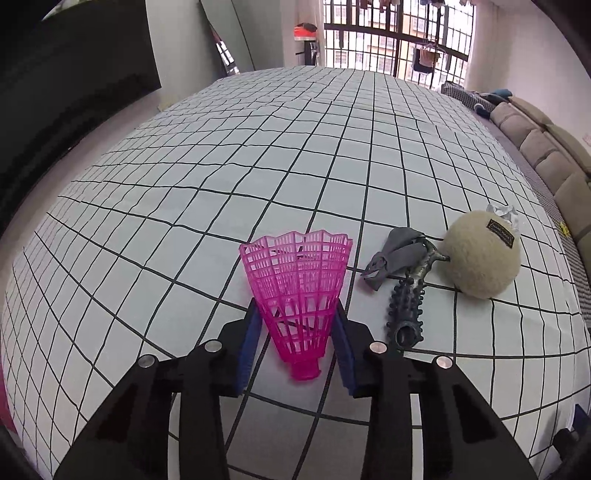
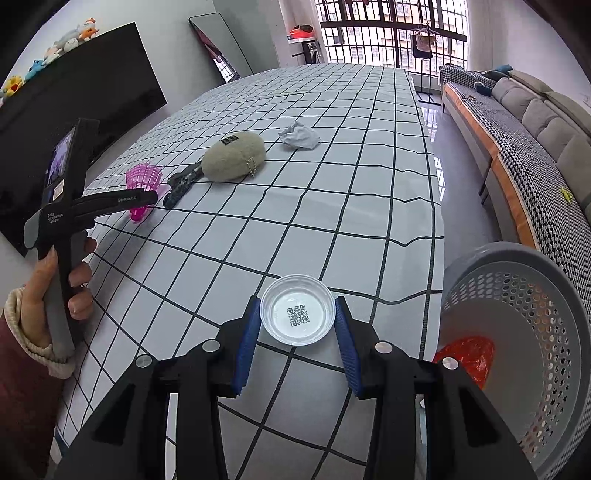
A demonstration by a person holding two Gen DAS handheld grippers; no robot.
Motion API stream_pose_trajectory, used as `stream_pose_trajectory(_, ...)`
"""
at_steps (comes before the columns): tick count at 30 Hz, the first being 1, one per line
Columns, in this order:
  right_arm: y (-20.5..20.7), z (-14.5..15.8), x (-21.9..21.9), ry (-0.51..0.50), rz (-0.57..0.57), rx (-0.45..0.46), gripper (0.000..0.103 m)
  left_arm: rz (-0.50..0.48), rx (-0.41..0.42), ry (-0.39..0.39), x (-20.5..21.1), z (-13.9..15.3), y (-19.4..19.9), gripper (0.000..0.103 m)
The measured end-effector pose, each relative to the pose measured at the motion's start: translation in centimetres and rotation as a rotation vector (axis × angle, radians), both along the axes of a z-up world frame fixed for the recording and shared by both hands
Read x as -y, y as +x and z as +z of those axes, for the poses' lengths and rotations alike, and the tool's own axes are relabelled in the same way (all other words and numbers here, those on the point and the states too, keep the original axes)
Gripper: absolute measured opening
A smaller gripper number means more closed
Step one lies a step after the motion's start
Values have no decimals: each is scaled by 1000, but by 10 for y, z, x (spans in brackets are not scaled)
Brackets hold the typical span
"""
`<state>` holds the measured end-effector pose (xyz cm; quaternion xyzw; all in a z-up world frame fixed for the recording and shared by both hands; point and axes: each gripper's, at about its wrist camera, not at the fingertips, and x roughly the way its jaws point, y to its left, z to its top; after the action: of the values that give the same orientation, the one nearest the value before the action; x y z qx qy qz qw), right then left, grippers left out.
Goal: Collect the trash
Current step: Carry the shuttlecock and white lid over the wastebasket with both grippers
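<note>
Now the left hand-held gripper (image 1: 299,328), nearly closed, pinches the pink plastic shuttlecock skirt (image 1: 297,291) lying on the checked table (image 1: 221,184), while the right hand-held gripper (image 2: 295,321) clamps a clear shallow cup (image 2: 297,309); next, probably, each lifts its piece into the grey basket (image 2: 546,332) just beside the table's right edge.

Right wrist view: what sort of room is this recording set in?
Most likely a home living room: a long grey cushioned sofa along the right wall, a large black flat screen with plush toys on top, and a barred window behind the grid-patterned tablecloth.
</note>
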<state>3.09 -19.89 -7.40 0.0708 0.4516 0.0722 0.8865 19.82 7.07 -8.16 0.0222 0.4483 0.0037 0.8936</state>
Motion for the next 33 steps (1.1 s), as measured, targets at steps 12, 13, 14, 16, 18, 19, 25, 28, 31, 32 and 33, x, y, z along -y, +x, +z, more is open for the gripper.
stream_pose_trajectory(12, -36, 13, 41, 0, -71, 33, 39, -80, 142, -8, 37, 68, -92, 34)
stream_pose_trajectory(13, -40, 13, 49, -6, -87, 33, 39, -95, 155, -16, 45, 74, -101, 34)
stream_pose_trajectory(14, -44, 13, 58, -6, -102, 31, 39, -110, 165, -24, 54, 79, -108, 34)
stream_pose_trajectory(16, -52, 13, 77, 1, -137, 30, 39, -145, 182, -44, 73, 87, -122, 34)
stream_pose_trajectory(18, -60, 15, 96, -3, -176, 36, 39, -187, 190, -65, 96, 93, -130, 34)
stream_pose_trajectory(19, -64, 16, 107, -1, -197, 39, 39, -208, 190, -74, 106, 94, -134, 34)
stream_pose_trajectory(25, -82, 17, 158, -29, -302, 29, 39, -375, 199, -110, 179, 88, -156, 34)
stream_pose_trajectory(28, -92, 18, 178, -36, -345, 37, 39, -458, 191, -110, 211, 83, -165, 34)
stream_pose_trajectory(31, -103, 15, 195, -26, -395, 44, 39, -530, 170, -106, 235, 79, -176, 34)
stream_pose_trajectory(32, -107, 14, 201, -21, -415, 44, 39, -547, 165, -102, 242, 79, -180, 34)
stream_pose_trajectory(33, -113, 12, 206, -12, -436, 44, 39, -562, 161, -98, 247, 79, -183, 34)
